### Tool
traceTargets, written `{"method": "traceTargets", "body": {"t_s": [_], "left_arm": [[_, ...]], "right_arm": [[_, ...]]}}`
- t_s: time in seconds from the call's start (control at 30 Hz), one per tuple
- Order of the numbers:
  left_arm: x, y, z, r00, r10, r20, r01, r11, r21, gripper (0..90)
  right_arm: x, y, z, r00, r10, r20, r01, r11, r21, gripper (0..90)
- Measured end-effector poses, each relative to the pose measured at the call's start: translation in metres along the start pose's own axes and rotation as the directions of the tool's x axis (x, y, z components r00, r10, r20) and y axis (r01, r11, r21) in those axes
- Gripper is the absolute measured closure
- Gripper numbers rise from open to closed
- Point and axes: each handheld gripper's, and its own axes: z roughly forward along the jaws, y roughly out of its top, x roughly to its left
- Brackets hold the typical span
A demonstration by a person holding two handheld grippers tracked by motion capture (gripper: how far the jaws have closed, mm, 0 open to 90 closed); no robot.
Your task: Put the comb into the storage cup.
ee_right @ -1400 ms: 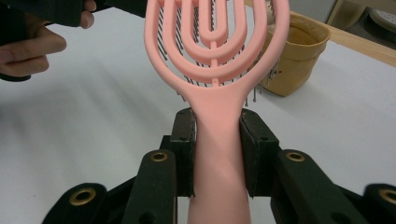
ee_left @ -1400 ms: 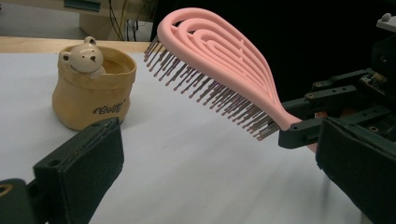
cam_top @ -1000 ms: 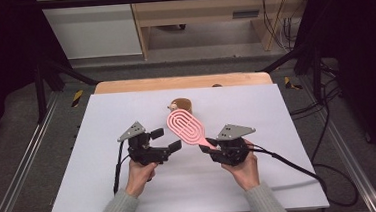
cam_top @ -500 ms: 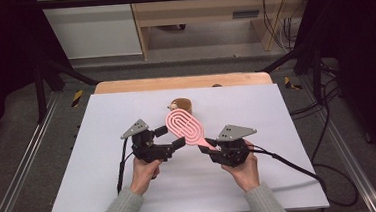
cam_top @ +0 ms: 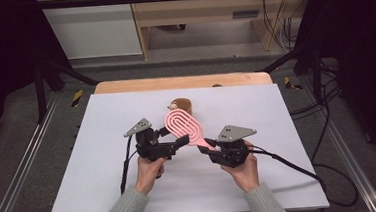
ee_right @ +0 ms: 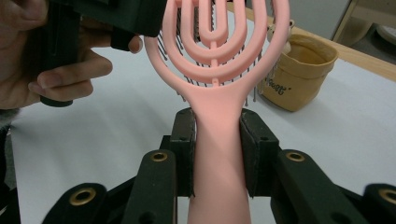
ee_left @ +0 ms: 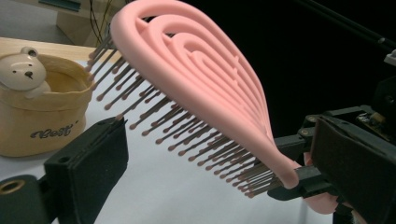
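Observation:
A pink hairbrush point(cam_top: 182, 124) with looped ribs slants up above the white table. My right gripper point(cam_top: 206, 147) is shut on its handle; in the right gripper view the pads point(ee_right: 184, 140) clamp the handle point(ee_right: 218, 154) on both sides. My left gripper point(cam_top: 173, 136) is open beside the brush head. In the left gripper view the brush head point(ee_left: 201, 70) and its brown bristles lie between the wide-apart jaws of this gripper point(ee_left: 217, 135); one jaw tip sits right at the bristle tips.
A tan fabric pouch point(cam_top: 182, 105) with a small white bear point(ee_left: 23, 70) on its rim stands just behind the brush. The white tabletop point(cam_top: 107, 192) stretches to both sides, with a wooden edge point(cam_top: 179, 82) at the back. Cables trail from both grippers.
My left gripper has edged a little to the right, closer to the brush head. The right gripper and the brush have stayed put.

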Motion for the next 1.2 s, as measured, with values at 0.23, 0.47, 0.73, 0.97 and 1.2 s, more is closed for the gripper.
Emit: {"method": "traceTargets", "body": {"t_s": [0.23,0.47,0.73,0.97,1.2], "left_arm": [[-0.0003,-0.0004,0.0025,0.9994,-0.023,0.025,0.023,0.9997,-0.006,15.7],[-0.0008,-0.0015,0.0057,0.9988,-0.040,0.029,0.040,0.9992,-0.008,29.1],[-0.0014,-0.0021,0.0074,0.9978,-0.060,0.027,0.060,0.9982,-0.010,40.5],[-0.0009,-0.0023,0.0078,0.9954,-0.093,0.023,0.093,0.9956,-0.005,43.3],[-0.0031,-0.0028,0.0074,0.9935,-0.112,0.021,0.112,0.9935,-0.019,47.9]], "right_arm": [[0.0002,0.0002,-0.0004,1.0000,0.000,-0.001,0.000,1.000,-0.004,70.1],[0.0003,0.0002,-0.0003,1.0000,0.000,-0.001,0.000,1.000,-0.004,70.1],[0.0005,-0.0001,0.0002,1.0000,-0.002,0.002,0.002,1.000,-0.002,70.1],[0.0007,-0.0008,0.0017,1.0000,-0.004,0.008,0.004,1.000,-0.001,70.0],[0.0009,-0.0017,0.0039,0.9999,-0.009,0.011,0.009,1.000,0.001,70.0]]}}
